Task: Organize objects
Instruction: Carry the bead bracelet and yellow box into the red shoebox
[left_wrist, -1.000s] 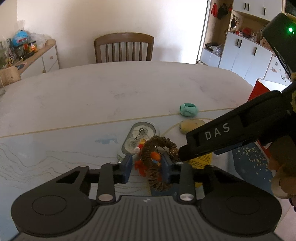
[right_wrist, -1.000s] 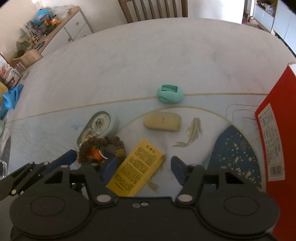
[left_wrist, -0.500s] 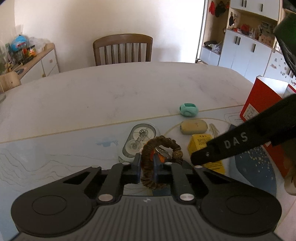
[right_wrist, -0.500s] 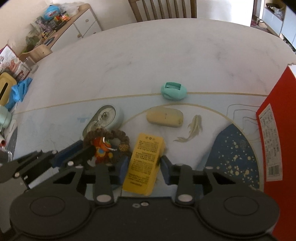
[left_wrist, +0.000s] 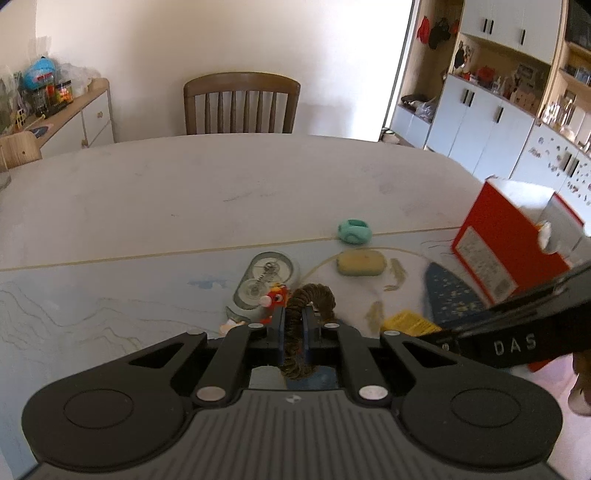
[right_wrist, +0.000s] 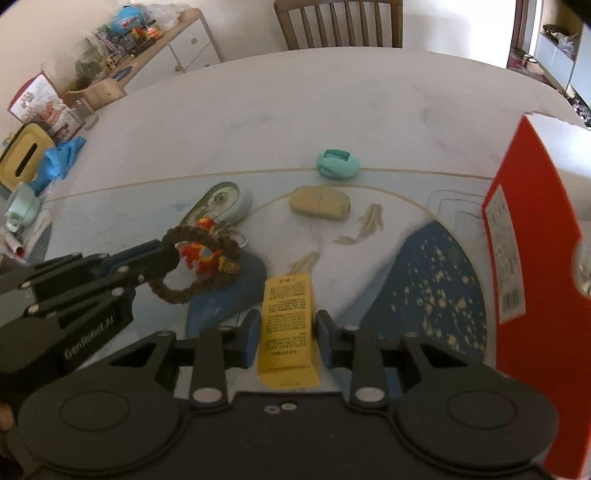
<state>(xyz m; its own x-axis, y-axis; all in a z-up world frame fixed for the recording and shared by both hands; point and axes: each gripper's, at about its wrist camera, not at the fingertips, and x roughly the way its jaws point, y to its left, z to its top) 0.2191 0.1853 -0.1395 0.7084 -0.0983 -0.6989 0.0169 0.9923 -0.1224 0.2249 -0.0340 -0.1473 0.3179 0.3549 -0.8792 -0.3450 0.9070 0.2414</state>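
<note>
My left gripper is clamped on the braided ring keychain, my right gripper on the yellow packet. I'd carry both level toward the red box on my right, gripping steadily.

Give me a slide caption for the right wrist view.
Right gripper clamps yellow packet while left gripper lifts brown ring beside red box.

The far half of the bench lies bare and open to pass; nearer, a green holder, a tan block and a clear tape case crowd the middle; a tall red box walls off the right edge
</note>
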